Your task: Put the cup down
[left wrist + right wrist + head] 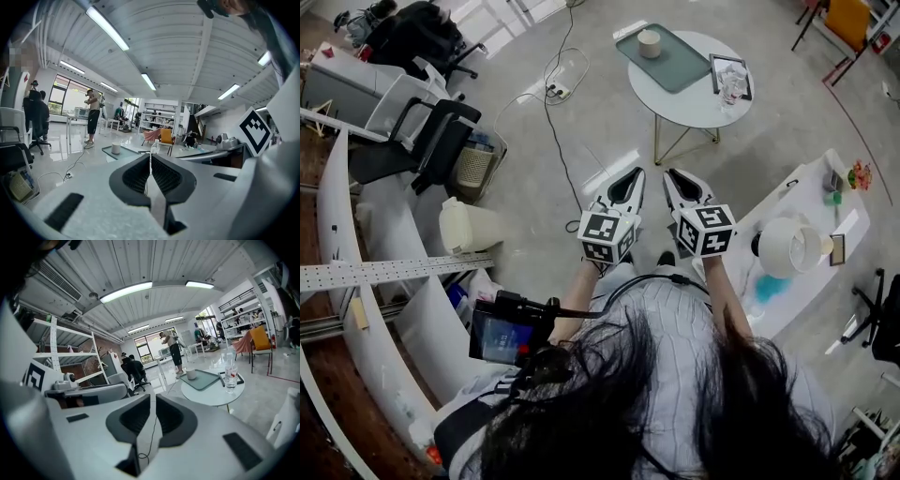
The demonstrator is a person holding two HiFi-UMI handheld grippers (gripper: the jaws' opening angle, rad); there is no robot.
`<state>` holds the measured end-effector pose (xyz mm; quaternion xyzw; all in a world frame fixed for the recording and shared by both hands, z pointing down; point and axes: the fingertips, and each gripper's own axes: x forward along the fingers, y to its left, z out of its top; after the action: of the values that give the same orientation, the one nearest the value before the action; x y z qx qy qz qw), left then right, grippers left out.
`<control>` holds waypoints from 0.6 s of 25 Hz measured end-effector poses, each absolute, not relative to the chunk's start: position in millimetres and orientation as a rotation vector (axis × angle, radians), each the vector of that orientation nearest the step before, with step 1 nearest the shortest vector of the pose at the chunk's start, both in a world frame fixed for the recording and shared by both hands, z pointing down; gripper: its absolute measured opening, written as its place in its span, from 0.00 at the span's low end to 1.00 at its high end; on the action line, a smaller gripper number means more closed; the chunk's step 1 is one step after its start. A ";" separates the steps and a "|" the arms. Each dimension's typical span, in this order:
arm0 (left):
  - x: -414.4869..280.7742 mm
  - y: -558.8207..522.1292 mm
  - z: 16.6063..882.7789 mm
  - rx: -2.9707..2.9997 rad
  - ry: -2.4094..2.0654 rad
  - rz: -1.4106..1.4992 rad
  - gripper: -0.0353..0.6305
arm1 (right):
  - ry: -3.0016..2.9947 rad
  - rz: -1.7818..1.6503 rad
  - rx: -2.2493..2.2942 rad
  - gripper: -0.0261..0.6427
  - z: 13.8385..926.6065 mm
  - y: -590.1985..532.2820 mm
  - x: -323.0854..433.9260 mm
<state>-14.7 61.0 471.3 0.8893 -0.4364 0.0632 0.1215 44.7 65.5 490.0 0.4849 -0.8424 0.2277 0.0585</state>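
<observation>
A small pale cup (649,43) stands on a green tray (675,66) at the far side of a round white table (698,105). Both grippers are held side by side in the air, well short of the table and pointing toward it. My left gripper (630,180) is shut with nothing between its jaws; in its own view the cup (116,148) sits far off on the tray (129,152). My right gripper (678,178) is shut and empty too. Its view shows the cup (191,374), the tray (205,379) and the table (211,395) ahead to the right.
A clear glass (732,87) on a small dark tray stands at the table's right side. A power strip with cables (557,91) lies on the floor before the table. Left are a black office chair (436,141) and a white bin (467,227); right, a white desk (811,202).
</observation>
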 end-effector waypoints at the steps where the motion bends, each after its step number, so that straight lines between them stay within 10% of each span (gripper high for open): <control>1: -19.5 61.7 471.0 2.598 -1.270 0.186 0.08 | -2.551 0.694 1.474 0.13 489.2 66.2 40.0; 15: -72.1 64.2 467.7 2.594 -1.270 0.175 0.08 | -2.537 0.686 1.479 0.11 483.9 73.0 -7.2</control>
<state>-72.1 64.2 467.7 0.8896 -0.4355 0.0601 0.1238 -7.2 73.0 483.9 0.4896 -0.8395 0.2272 0.0628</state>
